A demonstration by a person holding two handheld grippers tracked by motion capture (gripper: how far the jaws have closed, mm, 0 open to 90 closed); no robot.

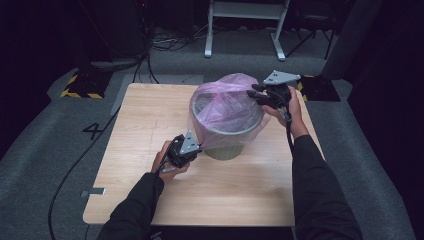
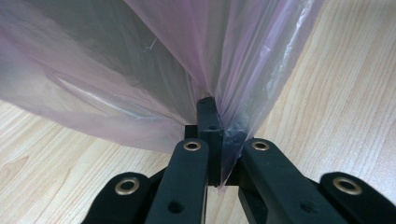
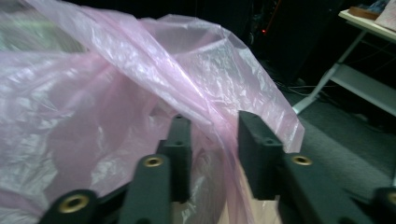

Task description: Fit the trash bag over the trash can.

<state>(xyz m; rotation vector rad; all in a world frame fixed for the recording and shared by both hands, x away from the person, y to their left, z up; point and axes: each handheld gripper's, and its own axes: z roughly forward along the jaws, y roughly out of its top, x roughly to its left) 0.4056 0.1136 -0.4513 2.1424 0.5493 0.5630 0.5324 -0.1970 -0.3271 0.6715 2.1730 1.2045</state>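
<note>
A grey bin (image 1: 231, 144) stands upright in the middle of the wooden table (image 1: 150, 125), with a thin pink plastic bag (image 1: 225, 102) draped over its mouth. My left gripper (image 1: 196, 148) is at the bin's near left side, shut on a pulled-down fold of the bag (image 2: 233, 70). My right gripper (image 1: 251, 93) is at the far right rim, raised. Its jaws stand open with a ridge of the bag (image 3: 140, 70) running between them, and the right gripper (image 3: 212, 133) is not clamped on it.
The table's right edge (image 1: 312, 130) lies just beyond my right hand. A white frame (image 1: 245, 25) and cables stand on the grey floor behind the table. Bare wood (image 1: 225, 195) spreads in front of the bin.
</note>
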